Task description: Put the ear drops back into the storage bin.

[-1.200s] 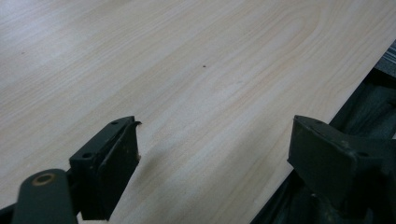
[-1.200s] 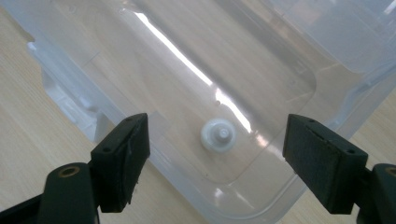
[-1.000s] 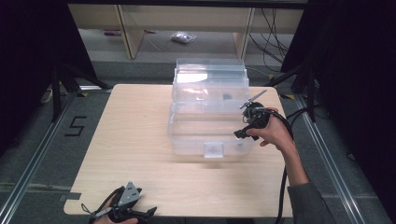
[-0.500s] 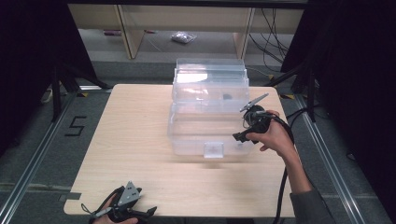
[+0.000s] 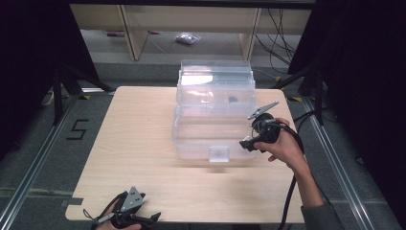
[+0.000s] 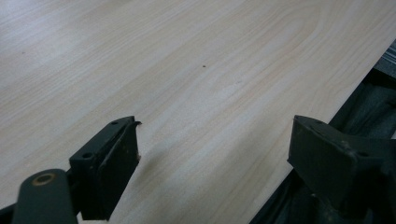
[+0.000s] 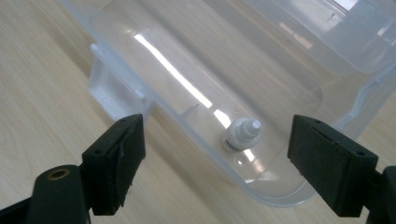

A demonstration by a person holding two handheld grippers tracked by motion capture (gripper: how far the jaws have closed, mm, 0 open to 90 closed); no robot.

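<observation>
At the table's (image 5: 143, 143) near left edge, the left gripper (image 5: 143, 221) was held low with its jaws spread wide and nothing between them. Toward the middle, a clear plastic box (image 5: 213, 120) was seen standing on the table, its lid raised behind it. A small white bottle (image 7: 240, 133) lay inside the box. At the box's right front corner, the right gripper (image 5: 245, 143) was held just above the rim; its jaws had just been opening and stood spread, empty.

A pale wooden tabletop (image 5: 143, 143) stands on grey floor marked with a black "5" (image 5: 79, 129). Beyond it, a shelf (image 5: 143, 28) and a crumpled bag (image 5: 187, 38).
</observation>
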